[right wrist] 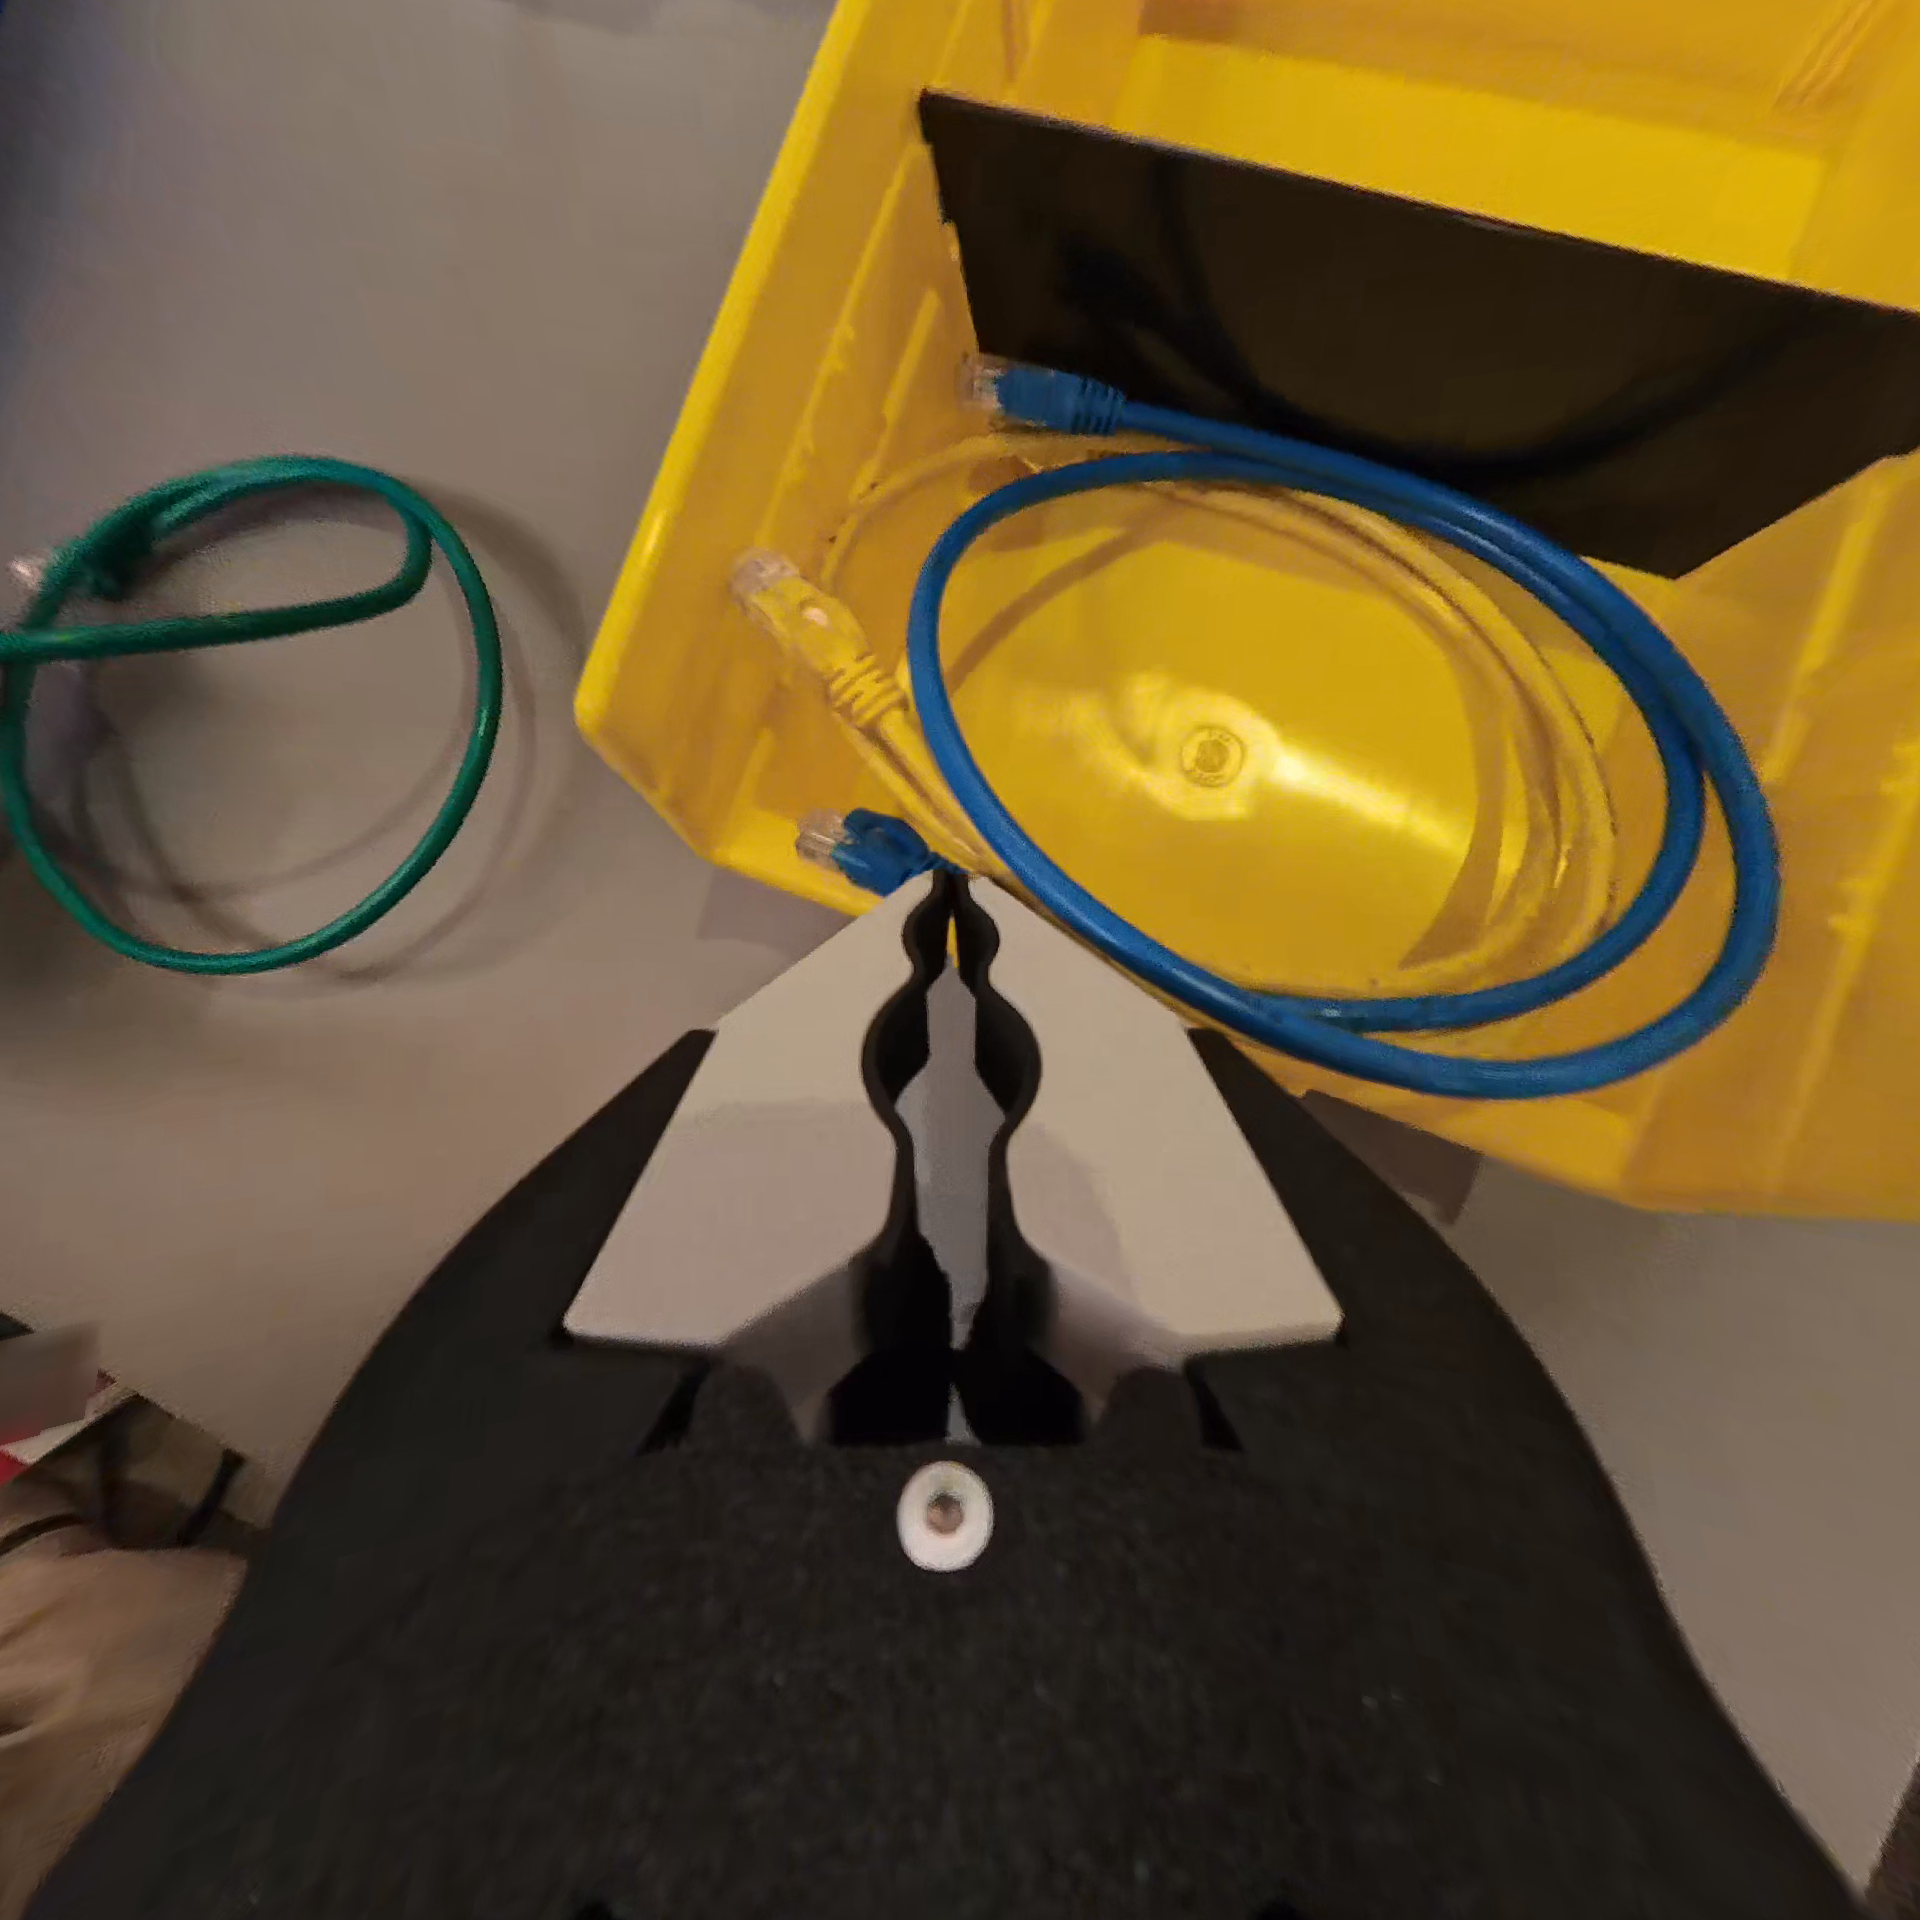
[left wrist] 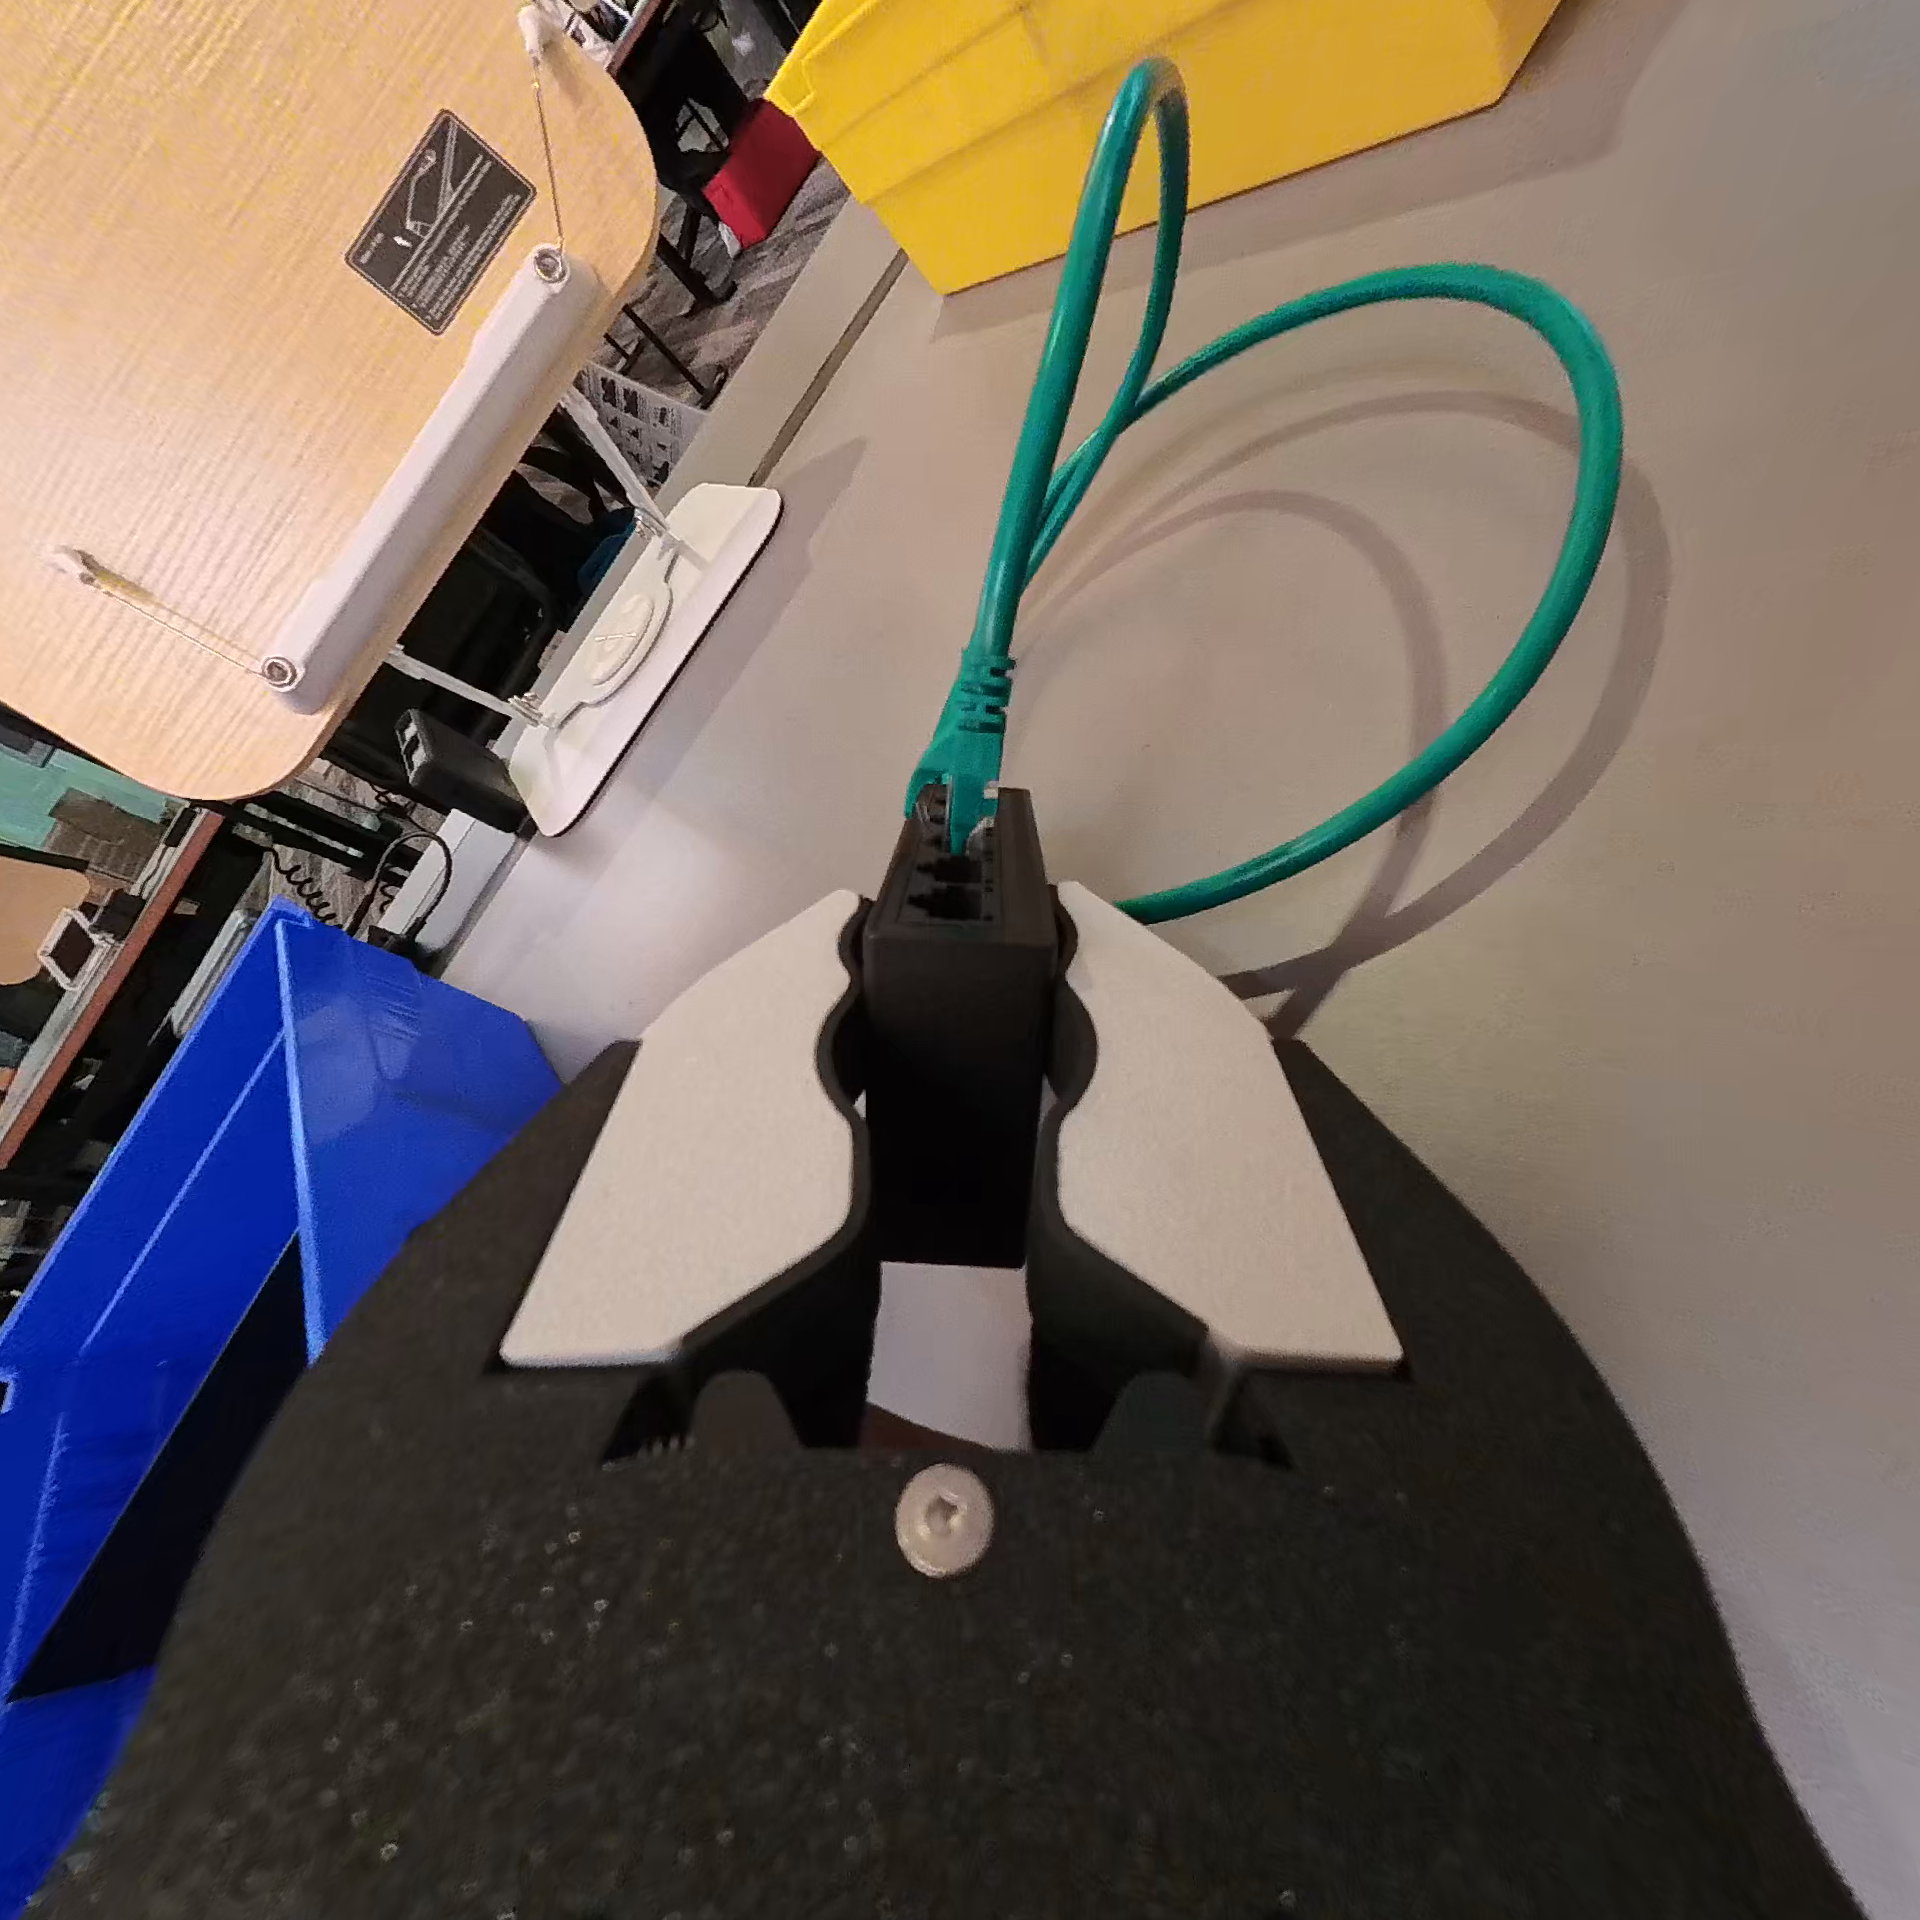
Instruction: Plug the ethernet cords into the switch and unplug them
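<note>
My left gripper [left wrist: 958, 914] is shut on the black switch [left wrist: 951, 1039], which stands on edge between its fingers with the ports facing away. A green ethernet cord [left wrist: 1507, 665] loops over the grey table, and its plug [left wrist: 961, 748] sits in a far port of the switch. The green cord also shows in the right wrist view [right wrist: 457, 644]. My right gripper [right wrist: 951, 894] is shut on a blue ethernet cord [right wrist: 1662, 727] just behind its plug [right wrist: 857, 844], at the near corner of the yellow bin [right wrist: 707, 520]. A yellow cord [right wrist: 831, 644] lies coiled in the bin under the blue one.
A black divider [right wrist: 1351, 364] crosses the yellow bin. A blue bin [left wrist: 260, 1195] stands left of my left gripper. Beyond the table edge are a wooden tabletop [left wrist: 208, 364] and a white stand base [left wrist: 644, 655].
</note>
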### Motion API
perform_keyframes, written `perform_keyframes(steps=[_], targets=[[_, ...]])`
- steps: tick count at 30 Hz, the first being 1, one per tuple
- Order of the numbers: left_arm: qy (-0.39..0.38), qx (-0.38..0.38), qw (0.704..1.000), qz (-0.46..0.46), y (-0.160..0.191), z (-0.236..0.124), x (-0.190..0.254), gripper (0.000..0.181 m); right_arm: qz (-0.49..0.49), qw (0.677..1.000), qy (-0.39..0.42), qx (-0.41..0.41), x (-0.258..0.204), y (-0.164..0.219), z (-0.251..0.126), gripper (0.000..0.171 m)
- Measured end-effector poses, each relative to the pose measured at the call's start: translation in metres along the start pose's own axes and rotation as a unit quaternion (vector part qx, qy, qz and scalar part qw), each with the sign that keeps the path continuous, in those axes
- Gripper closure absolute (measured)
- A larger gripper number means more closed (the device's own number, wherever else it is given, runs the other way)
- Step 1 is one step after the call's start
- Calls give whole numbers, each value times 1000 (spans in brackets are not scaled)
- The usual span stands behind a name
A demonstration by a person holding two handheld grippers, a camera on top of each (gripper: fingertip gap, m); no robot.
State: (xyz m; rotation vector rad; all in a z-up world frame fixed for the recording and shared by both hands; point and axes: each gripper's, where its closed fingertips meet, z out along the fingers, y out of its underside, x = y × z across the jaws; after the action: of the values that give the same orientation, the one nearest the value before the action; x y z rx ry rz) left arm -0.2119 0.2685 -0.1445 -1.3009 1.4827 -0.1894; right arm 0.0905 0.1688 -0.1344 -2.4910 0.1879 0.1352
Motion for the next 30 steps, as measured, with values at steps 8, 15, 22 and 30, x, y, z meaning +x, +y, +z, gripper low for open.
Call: perform_keyframes(steps=[8, 15, 22, 30], targets=[[-1, 1, 1000, -3, 1, -1, -2, 152, -56, 996, 66, -7, 2, -6, 20, 171], [1, 1, 1000, -2, 2, 0, -1, 152, -44, 999, -1, 19, -23, -12, 11, 168], [-2, 1, 1000, -2, 1, -1, -2, 152, -13, 979, -171, 113, -74, -13, -11, 149], [-13, 53, 999, 5, -17, -10, -6, 152, -108, 922, -215, 303, -167, 11, -35, 131]])
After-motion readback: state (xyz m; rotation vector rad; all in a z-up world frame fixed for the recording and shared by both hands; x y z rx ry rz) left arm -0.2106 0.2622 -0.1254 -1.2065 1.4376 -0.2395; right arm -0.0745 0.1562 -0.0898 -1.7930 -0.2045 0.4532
